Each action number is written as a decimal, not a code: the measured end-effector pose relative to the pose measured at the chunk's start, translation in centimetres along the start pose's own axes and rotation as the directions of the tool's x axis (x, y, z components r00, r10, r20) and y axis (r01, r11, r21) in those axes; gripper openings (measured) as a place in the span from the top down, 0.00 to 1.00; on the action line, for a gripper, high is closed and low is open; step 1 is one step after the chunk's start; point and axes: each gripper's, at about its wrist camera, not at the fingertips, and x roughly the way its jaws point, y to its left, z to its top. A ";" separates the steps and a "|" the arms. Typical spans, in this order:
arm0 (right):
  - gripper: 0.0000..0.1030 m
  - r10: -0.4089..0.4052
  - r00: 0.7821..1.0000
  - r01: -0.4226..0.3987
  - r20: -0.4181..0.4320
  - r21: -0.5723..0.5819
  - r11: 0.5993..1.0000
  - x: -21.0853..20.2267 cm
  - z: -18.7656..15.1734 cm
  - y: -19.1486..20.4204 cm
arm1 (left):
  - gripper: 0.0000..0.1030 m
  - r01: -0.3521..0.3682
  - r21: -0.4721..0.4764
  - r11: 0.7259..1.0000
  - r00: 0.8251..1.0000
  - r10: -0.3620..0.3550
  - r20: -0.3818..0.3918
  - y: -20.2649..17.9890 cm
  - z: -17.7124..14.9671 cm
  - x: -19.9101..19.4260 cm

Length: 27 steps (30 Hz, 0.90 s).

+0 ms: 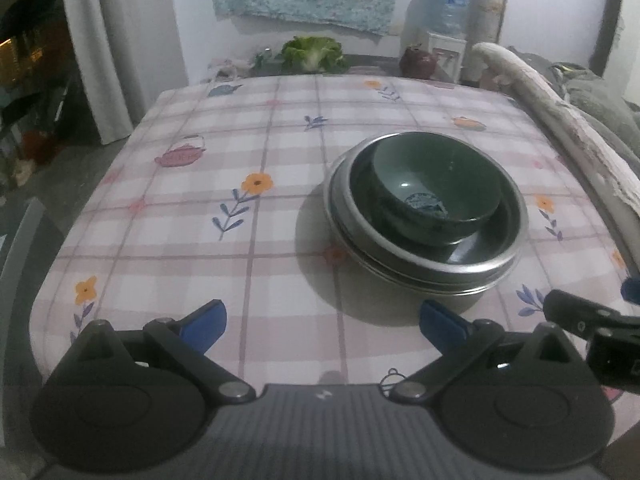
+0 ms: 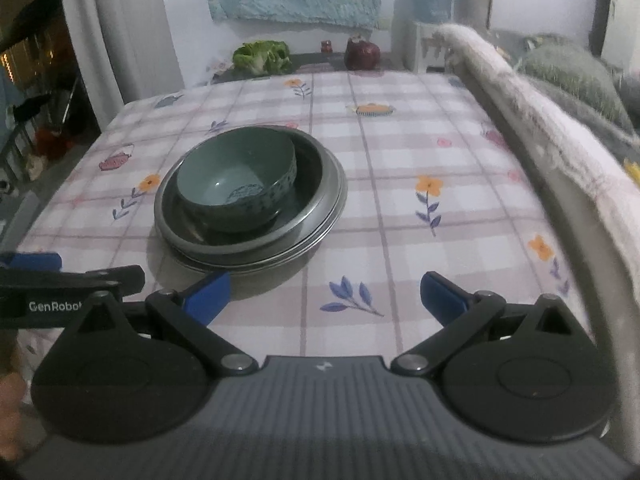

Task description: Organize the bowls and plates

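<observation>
Item: stacked tableware on a table covered by a checked floral tablecloth.

Green bowl: set upright, mouth facing up, nested inside a dark bowl. It is seated off-centre, toward the far-left side of the dark bowl as seen from the right wrist view. A patterned mark is visible on its inner base.

Steel plates: stacked flat beneath the bowls, rims level. All pieces are round, so no long axis is presented.

Left gripper: jaws spread wide, nothing between them; held nearer than the stack, apart from it.

Right gripper: jaws likewise spread wide and empty, stack ahead to its left, untouched.

Background: leafy greens, water bottle.
</observation>
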 end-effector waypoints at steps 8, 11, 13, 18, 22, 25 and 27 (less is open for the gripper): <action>0.01 0.009 0.999 -0.008 -0.038 0.031 0.999 0.6 -0.2 0.3 | 0.00 -0.014 -0.003 1.000 1.000 0.014 -0.027 0.0 -0.2 0.2; 0.01 0.003 0.999 -0.002 -0.041 0.027 1.000 0.7 -0.3 0.3 | 0.00 -0.011 -0.003 1.000 0.999 0.011 -0.032 -0.1 -0.3 0.2; 0.01 -0.001 0.999 0.002 -0.040 0.021 1.000 0.7 -0.2 0.4 | 0.00 -0.007 -0.001 1.000 0.999 0.007 -0.036 -0.1 -0.3 0.2; 0.01 -0.004 0.999 0.005 -0.042 0.018 1.000 0.8 -0.2 0.4 | 0.00 -0.005 -0.002 1.000 0.999 0.005 -0.047 -0.2 -0.3 0.4; 0.01 -0.006 0.999 0.007 -0.042 0.014 1.000 0.8 -0.1 0.4 | 0.00 -0.005 -0.004 1.000 0.999 0.005 -0.050 -0.2 -0.3 0.4; 0.01 -0.007 0.999 0.007 -0.045 0.011 1.000 0.8 -0.1 0.4 | 0.00 -0.004 -0.006 1.000 0.999 0.004 -0.054 -0.1 -0.2 0.5; 0.01 -0.006 0.999 0.006 -0.047 0.008 1.000 0.9 0.0 0.5 | 0.00 -0.002 -0.009 1.000 0.998 0.002 -0.057 -0.1 -0.3 0.6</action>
